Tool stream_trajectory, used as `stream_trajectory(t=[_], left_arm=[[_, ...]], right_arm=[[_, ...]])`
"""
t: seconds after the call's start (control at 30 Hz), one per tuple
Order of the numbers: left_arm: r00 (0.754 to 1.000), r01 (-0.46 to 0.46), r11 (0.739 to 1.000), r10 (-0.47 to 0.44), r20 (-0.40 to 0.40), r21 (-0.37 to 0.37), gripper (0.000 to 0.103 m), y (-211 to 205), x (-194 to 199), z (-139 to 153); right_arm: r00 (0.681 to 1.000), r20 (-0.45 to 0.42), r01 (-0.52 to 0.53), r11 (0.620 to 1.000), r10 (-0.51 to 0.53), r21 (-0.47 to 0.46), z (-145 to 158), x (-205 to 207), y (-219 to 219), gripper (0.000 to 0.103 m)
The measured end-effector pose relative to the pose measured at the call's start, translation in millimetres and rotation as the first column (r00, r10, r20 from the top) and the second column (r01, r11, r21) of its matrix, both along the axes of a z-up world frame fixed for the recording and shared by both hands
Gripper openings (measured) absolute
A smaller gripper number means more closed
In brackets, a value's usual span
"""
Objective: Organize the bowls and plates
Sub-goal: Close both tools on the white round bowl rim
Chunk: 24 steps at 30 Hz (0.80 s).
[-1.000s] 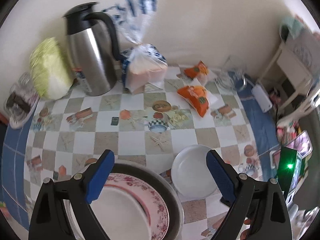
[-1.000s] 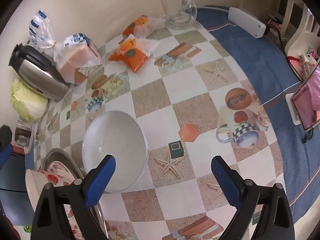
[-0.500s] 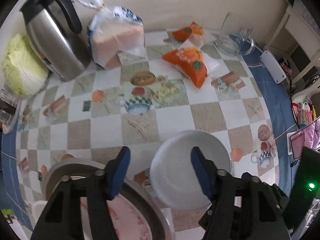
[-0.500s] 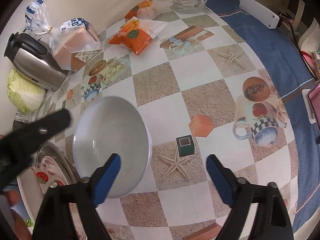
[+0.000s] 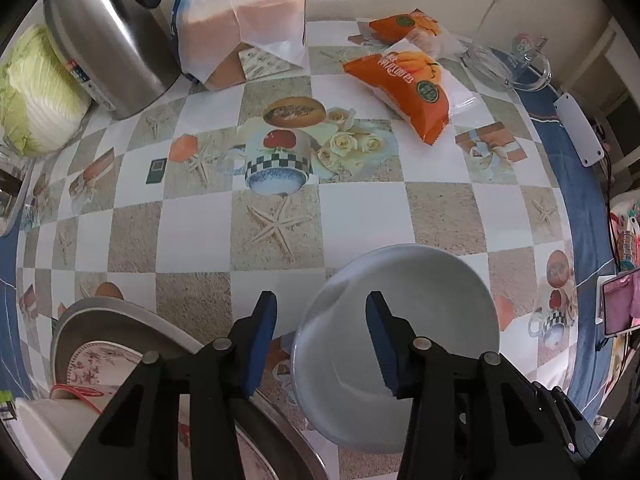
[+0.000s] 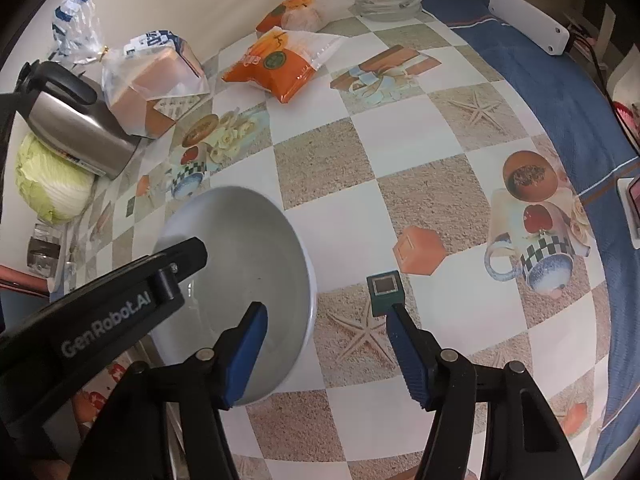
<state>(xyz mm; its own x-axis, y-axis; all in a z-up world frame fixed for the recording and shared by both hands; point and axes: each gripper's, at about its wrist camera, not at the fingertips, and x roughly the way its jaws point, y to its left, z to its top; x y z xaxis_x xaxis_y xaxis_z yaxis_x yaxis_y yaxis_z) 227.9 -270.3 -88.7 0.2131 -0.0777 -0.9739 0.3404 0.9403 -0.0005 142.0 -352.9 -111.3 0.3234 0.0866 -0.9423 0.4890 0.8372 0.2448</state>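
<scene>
— White bowl (image 5: pixel 400 344) right under our left gripper (image 5: pixel 320 336), and we've got one blue pad inside the bowl and the other outside its near-left rim. The pads stand apart with the wall between them; whether either pad touches the wall, we cannot tell.

— And our right gripper (image 6: pixel 326 344)?

— Spread wide. Its left finger (image 6: pixel 246 354) sits over the bowl's (image 6: pixel 240 272) near-right rim, its right finger out over the checked tablecloth (image 6: pixel 400 152), just this side of a small dark green square (image 6: pixel 385 292). Nothing between them is gripped.

— We see the left gripper's black arm from the right wrist too, reaching across the bowl from the left.

— Yes. Left of our left gripper, close in, there's the metal tray (image 5: pixel 132 316) with the floral plate (image 5: pixel 100 364) in it, and a white dish edge at the bottom-left corner.

— Ahead of us?

— Far side of the table: steel kettle (image 5: pixel 104 40), bagged bread (image 5: pixel 240 28), cabbage (image 5: pixel 36 92) off to the left, orange snack packets (image 5: pixel 404 84) ahead-right, glass jug (image 5: pixel 516 64) beyond those. The bowl sits on the cloth, just right of the tray.
</scene>
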Motion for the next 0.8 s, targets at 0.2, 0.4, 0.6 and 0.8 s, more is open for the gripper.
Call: stream_trajectory(t=[0.2,0.4,0.6,0.8], left_arm=[[1.0,0.011,1.0,-0.011,-0.007,0.01,0.033,-3,0,-8],[1.0,0.009,1.0,-0.009,0.006,-0.006,0.022,-3,-5,-6],[0.999,0.047,0.999,-0.047,0.001,-0.021,0.017,-8,-12,-5],[0.996,0.085,0.995,-0.085,-0.014,-0.05,0.014,-21,-27,-4]], right_arm=[[1.0,-0.005,-0.005,1.0,0.005,0.001,-2,1,0,0.05],[1.0,-0.006,-0.013,1.0,0.013,-0.009,-2,2,2,0.036],[1.0,-0.018,-0.003,1.0,0.002,-0.018,-4,0,-2,0.027],[1.0,-0.015,0.027,0.999,-0.028,-0.017,-5,-6,-13,0.022]])
